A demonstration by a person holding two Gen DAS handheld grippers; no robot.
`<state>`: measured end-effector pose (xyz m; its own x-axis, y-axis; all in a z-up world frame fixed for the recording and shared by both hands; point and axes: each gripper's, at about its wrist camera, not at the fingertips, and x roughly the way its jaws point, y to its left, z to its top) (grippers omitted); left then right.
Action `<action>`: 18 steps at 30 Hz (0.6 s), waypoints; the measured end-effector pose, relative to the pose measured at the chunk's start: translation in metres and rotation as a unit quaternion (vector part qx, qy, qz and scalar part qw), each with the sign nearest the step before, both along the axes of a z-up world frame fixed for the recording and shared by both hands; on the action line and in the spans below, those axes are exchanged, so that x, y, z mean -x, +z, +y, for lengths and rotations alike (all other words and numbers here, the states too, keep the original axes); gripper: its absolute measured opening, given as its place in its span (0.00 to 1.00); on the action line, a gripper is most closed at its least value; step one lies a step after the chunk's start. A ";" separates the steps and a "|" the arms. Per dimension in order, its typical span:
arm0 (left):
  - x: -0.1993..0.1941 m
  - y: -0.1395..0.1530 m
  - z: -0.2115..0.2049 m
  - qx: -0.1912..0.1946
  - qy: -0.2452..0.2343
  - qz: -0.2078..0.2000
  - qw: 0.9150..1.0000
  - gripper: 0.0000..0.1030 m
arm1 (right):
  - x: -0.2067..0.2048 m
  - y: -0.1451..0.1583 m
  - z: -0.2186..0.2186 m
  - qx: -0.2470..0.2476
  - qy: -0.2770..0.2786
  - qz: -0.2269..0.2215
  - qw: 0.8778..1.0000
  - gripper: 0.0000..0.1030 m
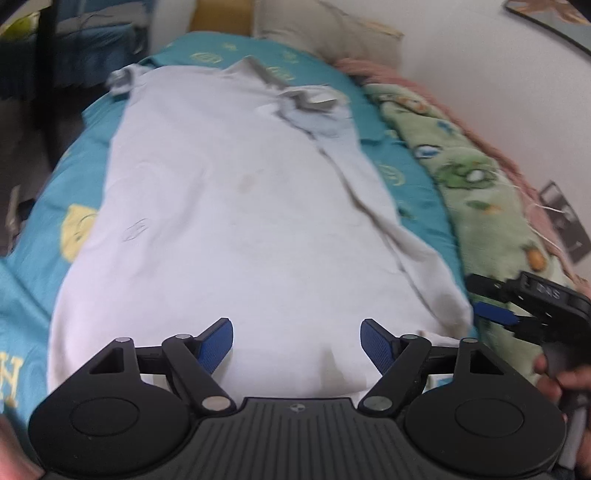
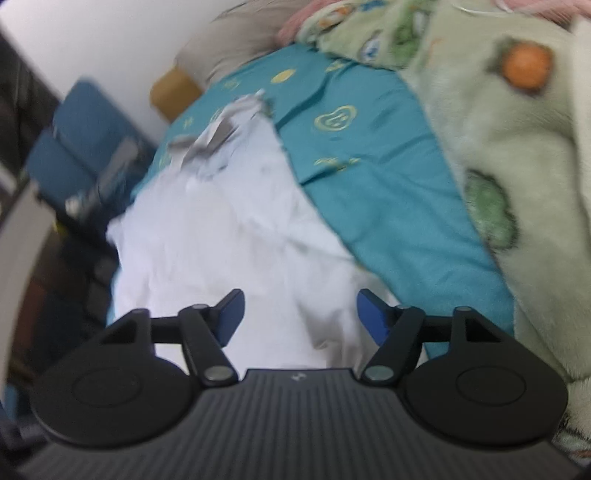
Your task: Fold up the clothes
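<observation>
On a bed with a teal sheet (image 1: 388, 122), a white shirt (image 1: 229, 206) lies spread flat, collar at the far end. Both tongs, left (image 1: 297, 345) and right (image 2: 300, 317), hover over its near hem, spread apart and holding nothing.

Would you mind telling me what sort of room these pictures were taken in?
Most likely a bedroom. A white shirt lies spread on a bed with a teal printed sheet, a green cartoon blanket is bunched along the wall side, and a beige pillow sits at the far end.
</observation>
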<state>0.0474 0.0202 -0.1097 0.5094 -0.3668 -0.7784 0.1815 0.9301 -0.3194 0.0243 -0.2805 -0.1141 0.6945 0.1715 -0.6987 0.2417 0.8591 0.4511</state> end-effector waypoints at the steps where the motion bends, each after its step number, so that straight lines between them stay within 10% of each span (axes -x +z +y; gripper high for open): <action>1: -0.002 0.002 0.001 -0.009 0.004 -0.008 1.000 0.74 | 0.002 0.003 0.004 0.010 0.007 -0.004 1.000 0.65; 16: -0.013 0.001 0.015 0.003 0.022 -0.023 0.999 0.74 | -0.013 -0.018 0.028 0.095 -0.044 0.136 0.985 0.60; 17: -0.014 0.000 0.015 0.003 0.022 -0.021 1.000 0.74 | -0.016 -0.021 0.030 0.100 -0.036 0.148 0.983 0.49; 18: -0.015 -0.001 0.015 0.003 0.022 -0.019 1.000 0.74 | -0.018 -0.024 0.032 0.105 -0.027 0.159 0.981 0.09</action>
<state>0.0625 0.0353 -0.1105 0.5540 -0.3474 -0.7566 0.1527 0.9358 -0.3178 0.0424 -0.2485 -0.1385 0.4392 -0.0310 -0.8979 0.3901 0.9069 0.1594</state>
